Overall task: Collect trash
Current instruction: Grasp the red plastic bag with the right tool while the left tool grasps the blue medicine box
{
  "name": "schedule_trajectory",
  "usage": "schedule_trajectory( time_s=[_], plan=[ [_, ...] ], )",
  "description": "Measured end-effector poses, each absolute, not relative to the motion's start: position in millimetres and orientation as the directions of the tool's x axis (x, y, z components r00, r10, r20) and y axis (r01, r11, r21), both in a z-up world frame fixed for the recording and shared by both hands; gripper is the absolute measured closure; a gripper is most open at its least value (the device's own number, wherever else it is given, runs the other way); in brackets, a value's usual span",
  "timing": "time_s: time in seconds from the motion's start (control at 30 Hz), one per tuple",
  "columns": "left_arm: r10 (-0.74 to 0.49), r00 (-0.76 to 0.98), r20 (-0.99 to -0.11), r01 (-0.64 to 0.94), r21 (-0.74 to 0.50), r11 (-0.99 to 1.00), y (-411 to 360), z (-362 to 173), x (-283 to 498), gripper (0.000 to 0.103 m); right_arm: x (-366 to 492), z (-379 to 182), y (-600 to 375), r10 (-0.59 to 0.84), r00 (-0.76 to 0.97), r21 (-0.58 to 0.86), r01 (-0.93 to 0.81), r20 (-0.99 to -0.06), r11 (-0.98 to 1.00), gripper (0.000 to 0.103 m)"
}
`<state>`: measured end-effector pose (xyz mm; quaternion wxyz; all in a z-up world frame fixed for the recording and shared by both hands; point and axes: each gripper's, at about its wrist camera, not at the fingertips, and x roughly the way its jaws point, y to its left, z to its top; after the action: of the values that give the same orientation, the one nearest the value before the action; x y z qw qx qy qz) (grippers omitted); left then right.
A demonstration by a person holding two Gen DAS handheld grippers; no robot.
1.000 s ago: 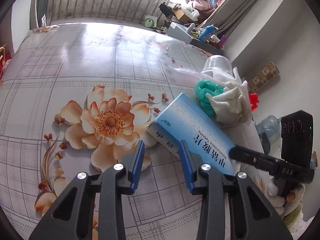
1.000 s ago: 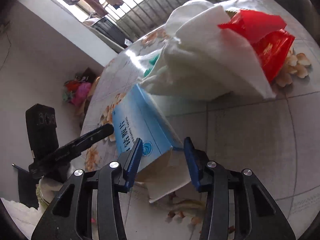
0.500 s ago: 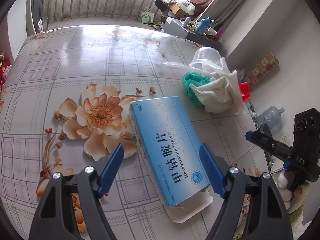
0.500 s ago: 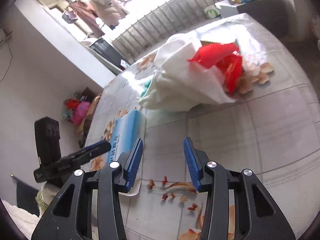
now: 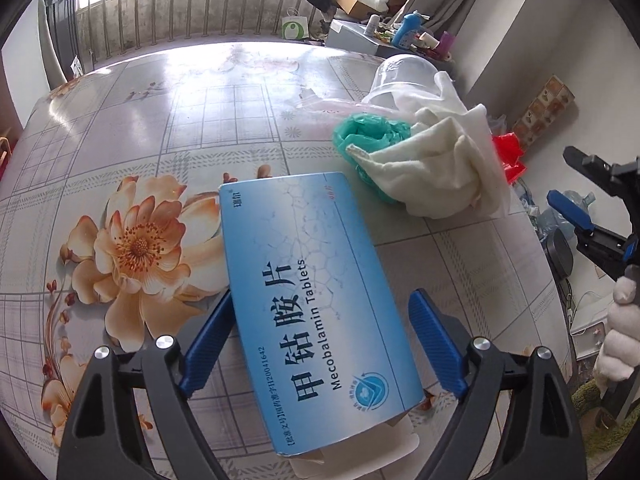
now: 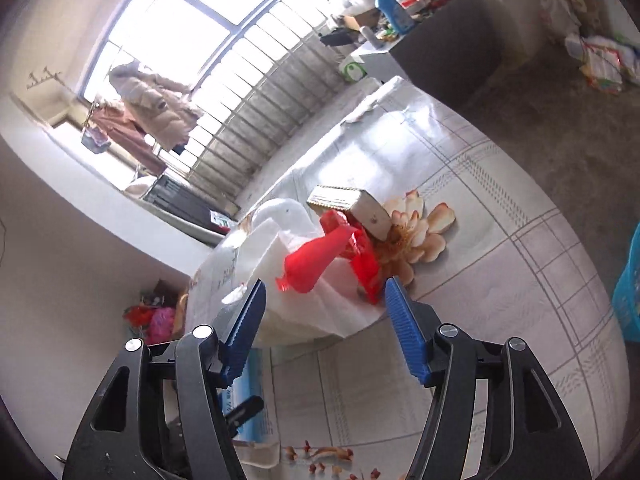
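The left gripper [image 5: 320,344] is open wide, and its fingers have just been opening. A blue box [image 5: 312,300] of tablets lies flat on the table [image 5: 120,120] between the two blue fingers [image 5: 436,344]. The right finger stands clear of the box. The left finger is right at the box's edge, and I cannot tell if it touches. The box has big dark letters on top, and its near flap hangs open. It lies partly on a big orange flower printed on the table cover.

Past the box there is a heap of trash. A white cloth [image 5: 436,168] is bunched up, with a green bag [image 5: 368,136] tucked against it on the left. A clear plastic cup [image 5: 404,76] sits behind the cloth. A red wrapper [image 5: 508,156] peeks out on the far side of the cloth.

The right gripper [image 6: 324,320] is open too, about halfway, and its fingers have just been opening. Nothing is held in them. It points at the same heap from the other side. Here the red wrapper [image 6: 320,260] lies on top of the white cloth [image 6: 272,248], between the finger tips but farther off. A small tan box [image 6: 360,208] lies just behind the wrapper. The blue box [image 6: 248,392] shows low on the left, partly hidden behind the left finger.

In the left view, the right gripper [image 5: 588,216] is at the right edge, off the side of the table, held by a hand in a white glove [image 5: 620,336].
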<state>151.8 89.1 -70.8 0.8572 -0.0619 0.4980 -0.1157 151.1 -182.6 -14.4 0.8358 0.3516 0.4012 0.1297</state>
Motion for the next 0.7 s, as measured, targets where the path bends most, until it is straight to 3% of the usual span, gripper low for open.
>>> schedule_trajectory(
  time_s=[0.27,0.33,0.4,0.53,0.7],
  plan=[
    [-0.256,0.474,-0.842,0.153,-0.207,0.966,84.7,-70.3,159.3,0.018,192.2,-34.2,-180.6,0.526,0.607,0.739,0.157,-0.595,0.655,0.04],
    [-0.255,0.471,-0.844,0.155,-0.205,0.966,82.0,-69.7,162.8,0.018,198.8,-41.3,-179.0,0.526,0.586,0.732,0.181,-0.616,0.657,0.054],
    [-0.254,0.467,-0.847,0.153,-0.205,0.967,81.7,-69.5,164.6,0.018,196.8,-47.1,-178.7,0.54,0.562,0.734,0.191,-0.626,0.652,0.085],
    [-0.253,0.462,-0.85,0.146,-0.209,0.967,81.8,-69.3,165.5,0.018,180.2,-45.6,-181.6,0.559,0.543,0.736,0.177,-0.627,0.654,0.098],
    [-0.256,0.459,-0.851,0.155,-0.207,0.966,81.5,-68.4,161.8,0.018,151.5,-28.6,-193.9,0.532,0.573,0.72,0.156,-0.624,0.676,0.1]
  ],
)
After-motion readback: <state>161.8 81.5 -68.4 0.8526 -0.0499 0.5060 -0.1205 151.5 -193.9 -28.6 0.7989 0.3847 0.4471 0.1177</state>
